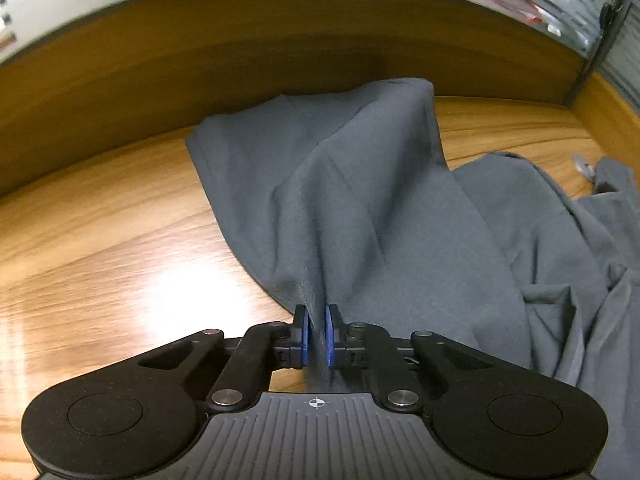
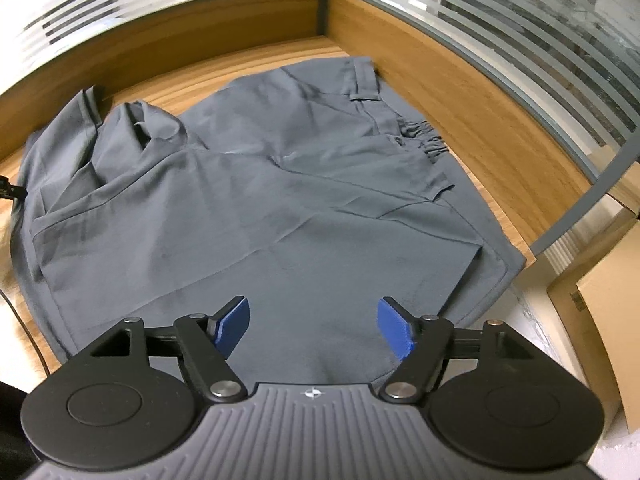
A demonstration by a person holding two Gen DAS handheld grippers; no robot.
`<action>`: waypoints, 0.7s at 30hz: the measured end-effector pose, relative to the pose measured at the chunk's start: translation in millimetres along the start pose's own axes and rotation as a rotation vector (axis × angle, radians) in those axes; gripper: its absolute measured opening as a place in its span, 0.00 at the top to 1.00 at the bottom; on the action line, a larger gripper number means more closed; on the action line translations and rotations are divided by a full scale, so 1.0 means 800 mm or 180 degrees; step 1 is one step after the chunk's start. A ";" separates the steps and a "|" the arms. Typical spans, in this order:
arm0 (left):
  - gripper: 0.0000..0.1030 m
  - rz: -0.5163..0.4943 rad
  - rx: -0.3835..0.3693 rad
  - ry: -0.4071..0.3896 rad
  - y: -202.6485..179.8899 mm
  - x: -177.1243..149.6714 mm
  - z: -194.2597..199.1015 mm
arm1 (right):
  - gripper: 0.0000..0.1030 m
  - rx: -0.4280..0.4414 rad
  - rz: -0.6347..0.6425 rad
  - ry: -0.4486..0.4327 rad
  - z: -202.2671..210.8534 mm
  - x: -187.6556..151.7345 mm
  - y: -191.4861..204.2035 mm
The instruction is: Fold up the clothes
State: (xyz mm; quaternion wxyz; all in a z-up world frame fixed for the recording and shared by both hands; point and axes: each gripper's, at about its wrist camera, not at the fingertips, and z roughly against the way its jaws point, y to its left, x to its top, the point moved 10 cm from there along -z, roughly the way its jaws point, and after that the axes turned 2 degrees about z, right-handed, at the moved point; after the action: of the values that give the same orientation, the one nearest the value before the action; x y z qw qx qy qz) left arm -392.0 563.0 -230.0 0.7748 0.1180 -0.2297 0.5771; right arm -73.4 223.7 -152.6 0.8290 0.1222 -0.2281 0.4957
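Grey trousers (image 2: 280,184) lie spread on a wooden desk (image 2: 240,68), waistband (image 2: 368,84) at the far right, a leg bunched at the left. In the left wrist view the grey trouser leg (image 1: 360,200) is lifted off the desk (image 1: 100,240) into a ridge. My left gripper (image 1: 317,334) is shut on a fold of this cloth, pinched between the blue pads (image 1: 306,334). My right gripper (image 2: 314,330) is open and empty, hovering over the near part of the trousers, blue pads (image 2: 234,330) wide apart.
Wooden partition walls with frosted striped glass (image 2: 520,40) enclose the desk's far and right sides. A cardboard box (image 2: 600,320) stands beyond the desk's right edge. A black cable (image 2: 24,320) runs along the left. A small metal object (image 1: 584,166) lies near the cloth.
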 end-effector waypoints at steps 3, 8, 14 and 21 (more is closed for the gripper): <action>0.91 0.0078 0.0185 -0.0065 0.007 -0.014 0.022 | 0.23 0.0089 0.0129 0.0021 -0.008 0.008 0.005; 0.91 0.0442 0.0419 -0.0070 0.037 -0.063 0.067 | 0.21 0.0290 0.0423 0.0029 -0.029 0.031 0.020; 0.90 0.0985 0.0676 -0.0013 0.072 -0.153 0.135 | 0.21 0.0601 0.0876 0.0120 -0.067 0.057 0.048; 0.90 0.1595 0.1028 0.0137 0.080 -0.272 0.201 | 0.21 0.0994 0.1471 0.0253 -0.106 0.071 0.091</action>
State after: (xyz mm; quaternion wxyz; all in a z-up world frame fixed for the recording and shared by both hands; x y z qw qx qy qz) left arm -537.4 327.8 -203.2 0.5841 0.1671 -0.1403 0.7818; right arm -92.6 338.3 -199.1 0.6734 0.1737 -0.1381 0.7052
